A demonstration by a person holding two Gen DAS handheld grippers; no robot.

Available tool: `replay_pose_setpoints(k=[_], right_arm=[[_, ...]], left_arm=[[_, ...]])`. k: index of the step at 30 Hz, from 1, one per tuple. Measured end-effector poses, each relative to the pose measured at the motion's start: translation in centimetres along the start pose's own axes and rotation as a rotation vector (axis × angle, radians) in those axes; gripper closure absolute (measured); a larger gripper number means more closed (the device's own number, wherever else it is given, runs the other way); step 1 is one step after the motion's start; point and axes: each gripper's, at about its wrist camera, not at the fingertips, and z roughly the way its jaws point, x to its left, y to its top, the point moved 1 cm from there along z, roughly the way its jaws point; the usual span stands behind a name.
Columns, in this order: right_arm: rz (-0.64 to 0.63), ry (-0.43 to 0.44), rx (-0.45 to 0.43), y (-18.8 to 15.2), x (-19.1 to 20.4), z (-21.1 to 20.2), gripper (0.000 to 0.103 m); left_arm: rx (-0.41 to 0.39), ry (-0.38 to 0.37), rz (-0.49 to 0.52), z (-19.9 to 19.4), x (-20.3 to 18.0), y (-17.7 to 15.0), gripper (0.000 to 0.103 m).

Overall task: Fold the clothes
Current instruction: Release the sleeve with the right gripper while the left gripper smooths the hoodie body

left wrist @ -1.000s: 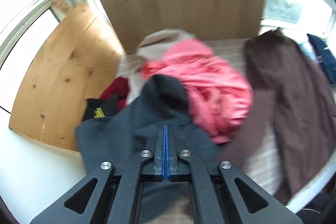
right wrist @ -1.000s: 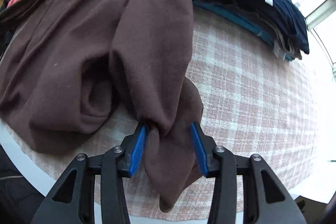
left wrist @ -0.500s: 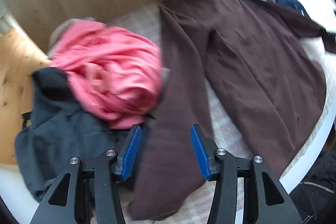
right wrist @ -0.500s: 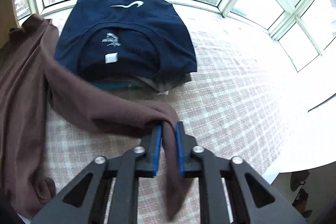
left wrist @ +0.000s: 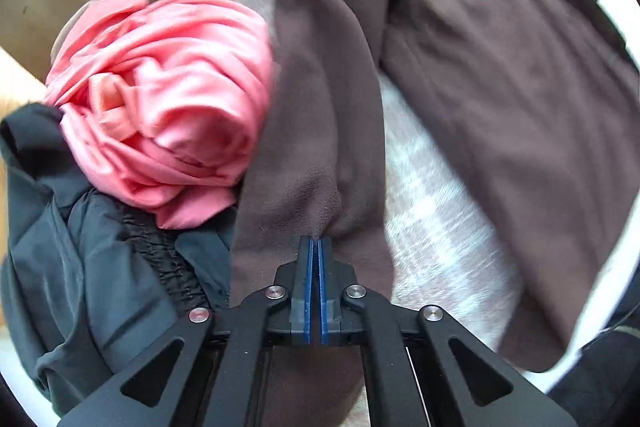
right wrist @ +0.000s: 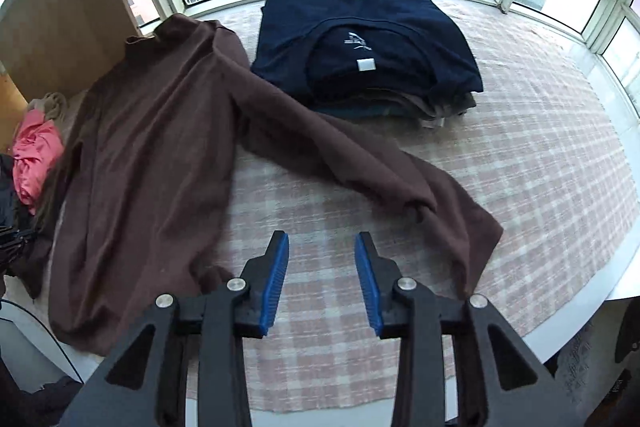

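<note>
A brown long-sleeved top [right wrist: 152, 155] lies spread on the checked cloth [right wrist: 520, 163], collar toward the window. Its right sleeve [right wrist: 360, 163] stretches out to the right and lies loose on the cloth. My right gripper [right wrist: 322, 247] hovers above the cloth with its jaws opening and nothing between them. In the left wrist view my left gripper [left wrist: 315, 241] is shut on the brown top's left sleeve [left wrist: 320, 131], pinching a fold of fabric near the cuff.
A stack of folded clothes topped by a navy shirt [right wrist: 368, 39] sits at the back. A crumpled pink garment [left wrist: 168, 99] and a dark grey one [left wrist: 88, 267] lie heaped left of the brown top. A wooden board [right wrist: 60, 11] stands behind.
The left gripper left the dark garment, opened over the brown sleeve and shut on it. The right gripper carried the other sleeve rightward, let it go and rose.
</note>
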Motion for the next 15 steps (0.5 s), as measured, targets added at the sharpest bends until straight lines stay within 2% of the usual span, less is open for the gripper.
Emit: replay_pose_setpoints(k=[5,8,13,14,15], right_arm=[[-0.016,0.012,0.025,-1.3,2.0,0.1,0.069],[-0.016,0.033,0.047,-1.5,2.6,0.8,0.069],[-0.052,0.056,0.088,-2.0,4.3,2.3,0.069],[-0.057,0.066,0.098,-2.2,4.6,2.6,0.069],[-0.061,0.078,0.108,-2.4,4.8,2.9,0.069]], left_arm=[[-0.114,-0.108,-0.148,-5.2,4.3,0.7,0.101],[-0.211,-0.156,-0.280,-8.7,9.0,1.2,0.101],[-0.334,-0.109,-0.441,-12.1,17.8,2.4,0.101],[-0.316,-0.047,-0.456,-11.4,19.4,2.7,0.101],[-0.267,-0.012,-0.466,-9.9,20.6,2.9,0.101]])
